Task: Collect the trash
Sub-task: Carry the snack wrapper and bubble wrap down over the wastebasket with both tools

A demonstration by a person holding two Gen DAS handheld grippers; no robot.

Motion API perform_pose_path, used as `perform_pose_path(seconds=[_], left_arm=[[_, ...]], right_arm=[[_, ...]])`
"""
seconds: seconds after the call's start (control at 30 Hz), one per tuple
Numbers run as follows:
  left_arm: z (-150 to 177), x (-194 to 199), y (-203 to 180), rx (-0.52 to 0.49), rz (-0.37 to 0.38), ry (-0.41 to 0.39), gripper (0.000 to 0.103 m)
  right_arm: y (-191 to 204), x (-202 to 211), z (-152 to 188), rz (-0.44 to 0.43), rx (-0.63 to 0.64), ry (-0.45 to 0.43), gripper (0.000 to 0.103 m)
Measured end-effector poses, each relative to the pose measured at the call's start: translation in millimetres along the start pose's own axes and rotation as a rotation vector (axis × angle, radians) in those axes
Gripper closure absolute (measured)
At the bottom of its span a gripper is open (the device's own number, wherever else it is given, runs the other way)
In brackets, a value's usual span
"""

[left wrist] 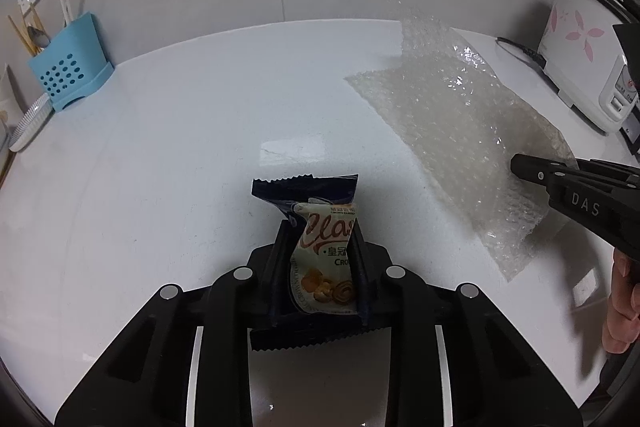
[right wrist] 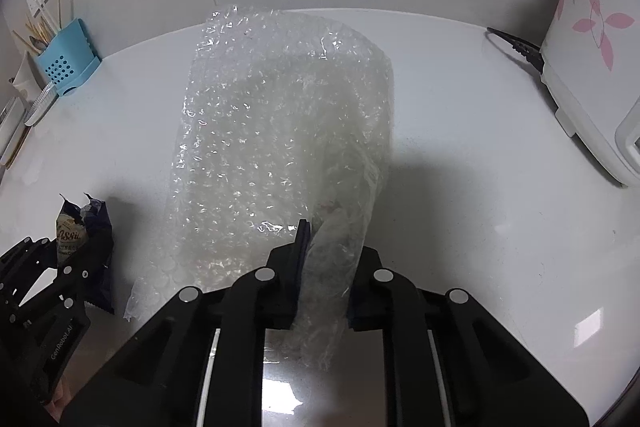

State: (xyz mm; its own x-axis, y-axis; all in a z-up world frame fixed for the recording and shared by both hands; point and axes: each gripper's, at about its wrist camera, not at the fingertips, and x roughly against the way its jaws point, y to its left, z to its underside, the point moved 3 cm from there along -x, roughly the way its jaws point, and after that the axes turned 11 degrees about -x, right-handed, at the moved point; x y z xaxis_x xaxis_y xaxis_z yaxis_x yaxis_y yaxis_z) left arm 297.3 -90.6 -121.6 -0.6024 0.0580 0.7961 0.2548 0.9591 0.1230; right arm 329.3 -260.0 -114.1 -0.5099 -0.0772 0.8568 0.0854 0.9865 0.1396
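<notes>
Left hand-held gripper (left wrist: 320, 247) pinching a snack wrapper (left wrist: 326, 259) between its fingers, above the near tabletop (left wrist: 180, 147). Right hand-held gripper (right wrist: 326, 255) clamped on bubble wrap (right wrist: 280, 131) trailing far across the tabletop. Rice cooker (right wrist: 592, 67) far right.

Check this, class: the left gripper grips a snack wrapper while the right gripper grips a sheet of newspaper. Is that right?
Not quite. The right gripper grips a sheet of bubble wrap, not newspaper, as the right wrist view shows. The left gripper does grip the snack wrapper.
</notes>
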Motion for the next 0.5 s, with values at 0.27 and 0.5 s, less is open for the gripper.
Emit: perform_pose_path(seconds=[0.27,0.5], left_arm=[[3.3,20.6,0.9,-0.003,-0.004,-0.032,0.078],[6.3,44.5,1.5,0.002,-0.012,-0.059,0.078]], right_arm=[[-10.8,13.8,6.1,0.004,-0.022,-0.024,0.09],[-20.8,38.3,14.0,0.005,-0.03,-0.053,0.09]])
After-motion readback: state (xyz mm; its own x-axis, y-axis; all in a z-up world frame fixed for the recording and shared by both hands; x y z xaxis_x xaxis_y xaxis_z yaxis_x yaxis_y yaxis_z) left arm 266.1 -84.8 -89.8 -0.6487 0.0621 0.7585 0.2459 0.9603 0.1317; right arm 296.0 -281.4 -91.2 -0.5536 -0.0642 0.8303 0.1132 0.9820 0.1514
